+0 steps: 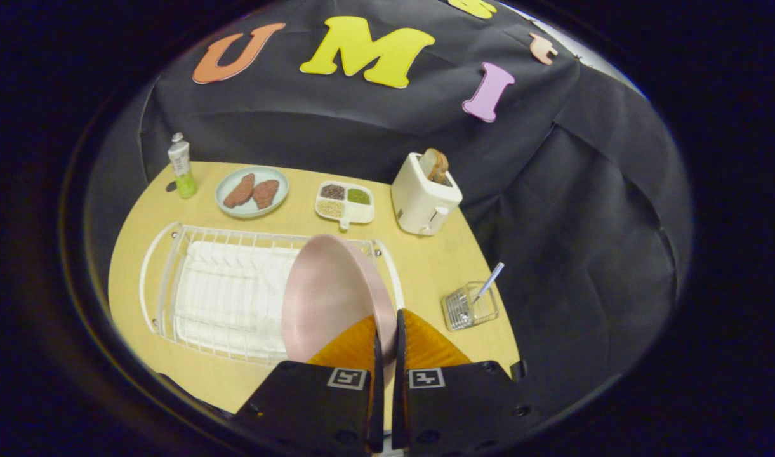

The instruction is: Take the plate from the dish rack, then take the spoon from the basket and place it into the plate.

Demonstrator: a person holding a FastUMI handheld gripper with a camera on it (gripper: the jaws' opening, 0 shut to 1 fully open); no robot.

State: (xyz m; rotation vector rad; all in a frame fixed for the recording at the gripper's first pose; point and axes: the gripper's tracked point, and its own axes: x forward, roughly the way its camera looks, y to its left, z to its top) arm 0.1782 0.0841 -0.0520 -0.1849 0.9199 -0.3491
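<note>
A pink plate (327, 292) stands on edge, tilted, above the right end of the white wire dish rack (228, 295). My gripper (387, 320) is shut on the plate's rim, one finger on each face of it. To the right of the rack sits a small clear basket (468, 308) on the wooden table (425, 263), with a spoon (490, 281) leaning out of it, handle up.
At the back of the table stand a green tube (181, 166), a pale plate with two meat pieces (252, 191), a divided tray of grains (344, 203) and a white toaster (424, 198) holding bread. Black cloth hangs behind and to the right of the table.
</note>
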